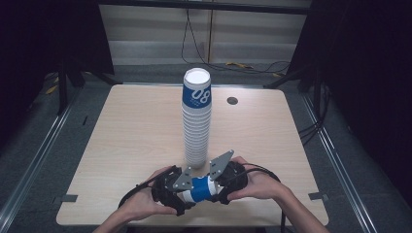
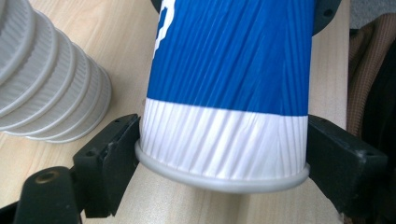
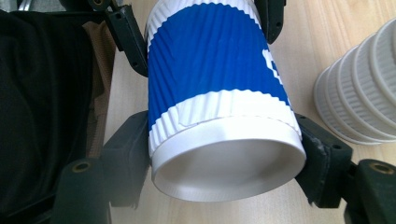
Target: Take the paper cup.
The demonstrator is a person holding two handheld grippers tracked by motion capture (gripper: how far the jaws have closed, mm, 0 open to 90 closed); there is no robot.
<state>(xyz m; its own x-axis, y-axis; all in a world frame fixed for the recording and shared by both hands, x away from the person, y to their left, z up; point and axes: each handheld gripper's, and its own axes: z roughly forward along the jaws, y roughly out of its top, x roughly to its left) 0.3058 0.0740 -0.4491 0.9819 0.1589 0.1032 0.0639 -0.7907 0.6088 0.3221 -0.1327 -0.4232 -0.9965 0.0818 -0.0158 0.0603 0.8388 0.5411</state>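
Light wood tabletop (image 1: 136,131), dark room behind. Blue-and-white cup (image 1: 200,188) lies level at near edge: left gripper (image 2: 224,154) fingers clamp rim end, right gripper (image 3: 224,154) fingers clamp base end. Beyond, tall cup stack (image 1: 197,121) stands upright.

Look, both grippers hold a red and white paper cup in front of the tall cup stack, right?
Not quite: the paper cup is blue and white, not red, as the high view shows. The left gripper and right gripper do hold it in front of the cup stack.
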